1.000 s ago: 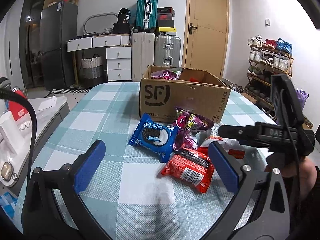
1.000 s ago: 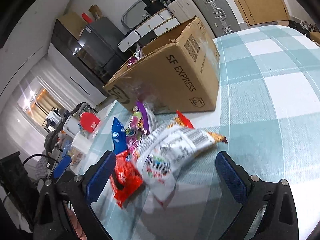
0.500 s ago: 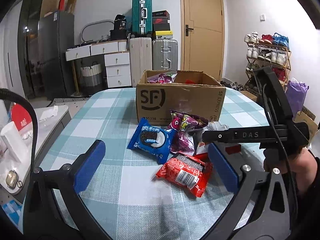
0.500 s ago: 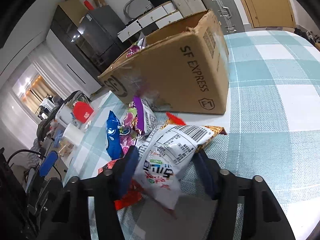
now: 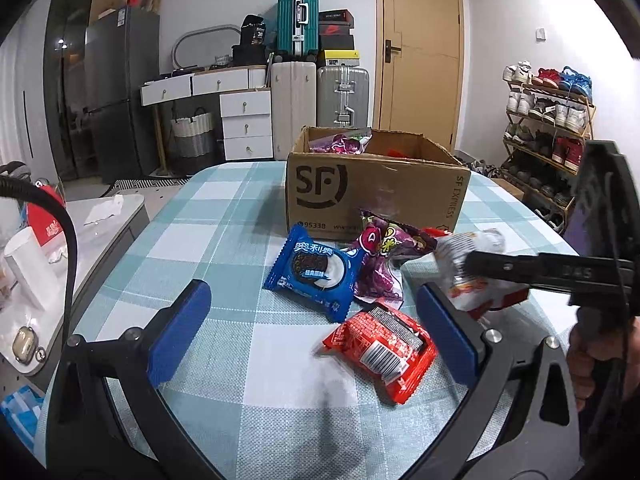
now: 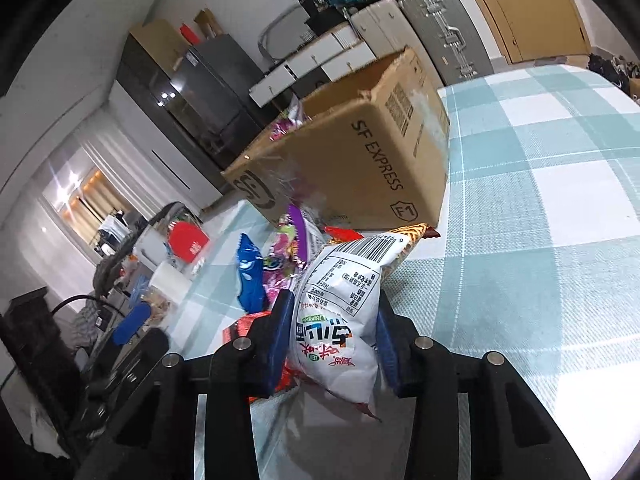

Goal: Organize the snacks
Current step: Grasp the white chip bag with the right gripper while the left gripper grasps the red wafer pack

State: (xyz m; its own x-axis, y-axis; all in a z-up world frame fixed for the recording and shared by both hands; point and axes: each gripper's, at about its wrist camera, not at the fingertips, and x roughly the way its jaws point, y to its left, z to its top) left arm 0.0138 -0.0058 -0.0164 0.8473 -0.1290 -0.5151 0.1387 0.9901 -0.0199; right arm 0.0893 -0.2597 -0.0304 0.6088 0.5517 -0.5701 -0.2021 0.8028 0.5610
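Observation:
An open SF cardboard box [image 5: 376, 196] with snacks inside stands on the checked table [image 5: 224, 216]. In front of it lie a blue Oreo pack [image 5: 314, 268], a purple snack bag [image 5: 380, 258] and a red pack [image 5: 382, 350]. My right gripper [image 6: 334, 334] is shut on a white snack bag [image 6: 340, 312] and holds it off the table, right of the pile; the bag also shows in the left wrist view [image 5: 476, 276]. My left gripper [image 5: 316, 332] is open and empty, low over the table before the snacks.
A side table [image 5: 48, 280] with a white cup [image 5: 30, 268] and small items stands at the left. A shoe rack [image 5: 548, 140] is at the right. Suitcases and drawers line the back wall. The box also shows in the right wrist view [image 6: 360, 160].
My right gripper closed on the white snack bag and lifted it off the table. My left gripper drew back slightly and stayed open.

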